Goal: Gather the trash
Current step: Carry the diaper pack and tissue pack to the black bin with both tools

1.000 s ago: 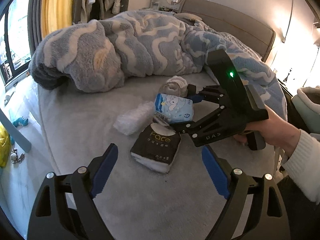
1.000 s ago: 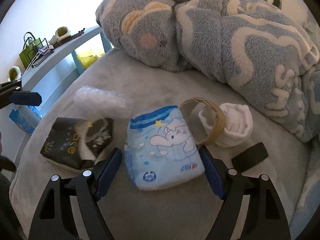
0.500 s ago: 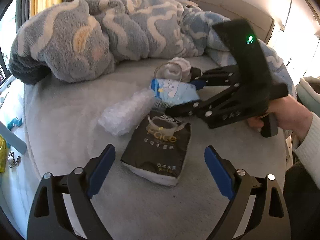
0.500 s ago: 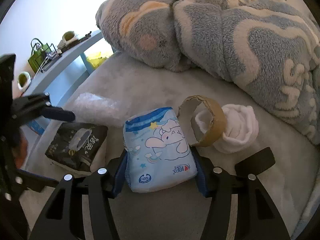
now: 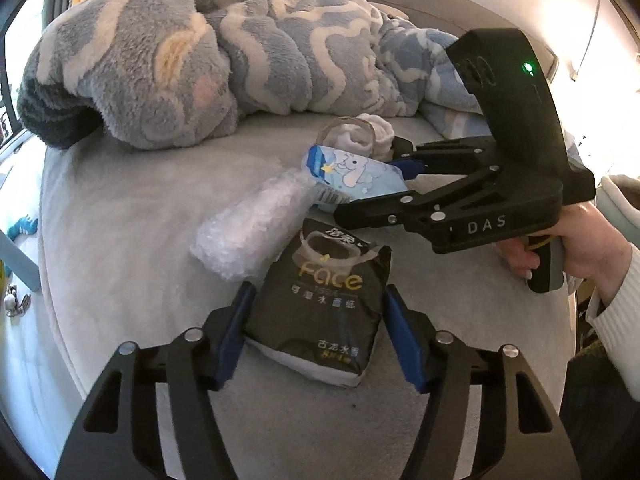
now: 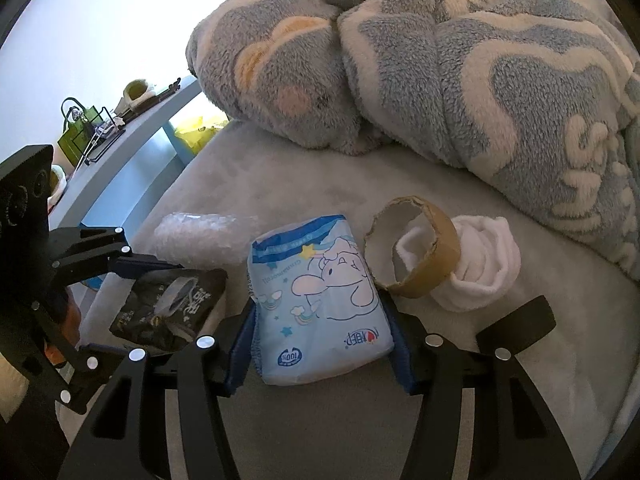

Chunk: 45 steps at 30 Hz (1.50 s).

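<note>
A black "Face" tissue pack (image 5: 320, 300) lies on the grey bed. My left gripper (image 5: 318, 334) has closed onto its two sides. The pack also shows in the right wrist view (image 6: 168, 308). A blue-and-white cartoon tissue pack (image 6: 320, 300) lies further in, and my right gripper (image 6: 320, 350) is shut on its near end. It also shows in the left wrist view (image 5: 352, 176). A bubble-wrap wad (image 5: 256, 224) lies left of both packs. A cardboard tape ring (image 6: 416, 248) leans on a rolled white sock (image 6: 480, 272).
A rumpled blue-and-cream fleece blanket (image 5: 200, 52) fills the back of the bed. The bed edge (image 5: 52, 280) drops off at the left. A blue shelf (image 6: 132, 140) with a green basket stands beyond the bed. A black strap piece (image 6: 516, 326) lies right of my right gripper.
My left gripper moved forward and closed on the black tissue pack. My right gripper tightened on the blue pack.
</note>
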### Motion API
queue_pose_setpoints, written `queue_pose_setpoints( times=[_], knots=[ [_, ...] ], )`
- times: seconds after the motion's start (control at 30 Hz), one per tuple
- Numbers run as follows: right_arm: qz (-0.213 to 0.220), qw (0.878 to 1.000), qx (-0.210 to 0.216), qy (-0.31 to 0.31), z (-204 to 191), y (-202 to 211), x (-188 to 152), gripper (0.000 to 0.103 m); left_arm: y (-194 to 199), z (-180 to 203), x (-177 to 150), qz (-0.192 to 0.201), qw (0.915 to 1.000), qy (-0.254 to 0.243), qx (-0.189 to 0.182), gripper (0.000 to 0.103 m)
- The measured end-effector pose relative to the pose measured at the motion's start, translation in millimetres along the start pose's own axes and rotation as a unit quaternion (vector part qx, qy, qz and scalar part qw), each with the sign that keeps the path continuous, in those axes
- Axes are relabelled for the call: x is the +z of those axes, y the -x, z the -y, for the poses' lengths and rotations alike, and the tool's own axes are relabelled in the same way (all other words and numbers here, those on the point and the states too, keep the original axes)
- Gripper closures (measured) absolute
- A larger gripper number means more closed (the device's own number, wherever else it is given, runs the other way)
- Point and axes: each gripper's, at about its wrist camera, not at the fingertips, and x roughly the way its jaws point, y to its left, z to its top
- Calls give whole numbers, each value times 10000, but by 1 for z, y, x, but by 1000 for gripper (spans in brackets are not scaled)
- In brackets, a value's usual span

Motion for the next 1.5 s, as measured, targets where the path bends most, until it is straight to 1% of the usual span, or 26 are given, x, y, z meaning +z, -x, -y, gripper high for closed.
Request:
queue_pose_setpoints(
  times=[0.17, 0.3, 0.47, 0.87, 0.97, 1.0, 1.17, 1.3, 1.37, 1.5],
  knots=[
    [-49, 9998, -137, -136, 0, 0, -5, 46, 9, 4, -3, 21, 10000, -12, 72, 38],
    [62, 9995, -235, -220, -3, 11, -8, 46, 14, 11, -5, 67, 9999, 48, 64, 39],
    [157, 9991, -312, -237, -13, 21, -10, 46, 21, 16, -11, 127, 9996, 113, 225, 39],
    [354, 9978, -451, -345, -41, 43, -18, 46, 64, 21, -24, 499, 9964, 429, 536, 40],
    [391, 9975, -444, -390, -49, 45, -18, 46, 71, 19, -26, 581, 9944, 526, 702, 40],
    [393, 9975, -435, -397, -52, 45, -18, 46, 74, 17, -27, 602, 9933, 586, 792, 40],
    [401, 9977, -454, -305, -69, 44, -16, 46, 87, 4, -32, 696, 9881, 920, 1018, 40],
    [454, 9976, -455, -248, -82, 45, -14, 46, 99, -9, -36, 770, 9820, 1161, 1274, 40],
    [456, 9978, -441, -212, -88, 44, -13, 46, 105, -14, -39, 787, 9791, 1216, 1426, 40],
    [503, 9979, -396, -137, -102, 45, -9, 46, 115, -21, -46, 811, 9752, 1311, 1587, 40]
  ],
)
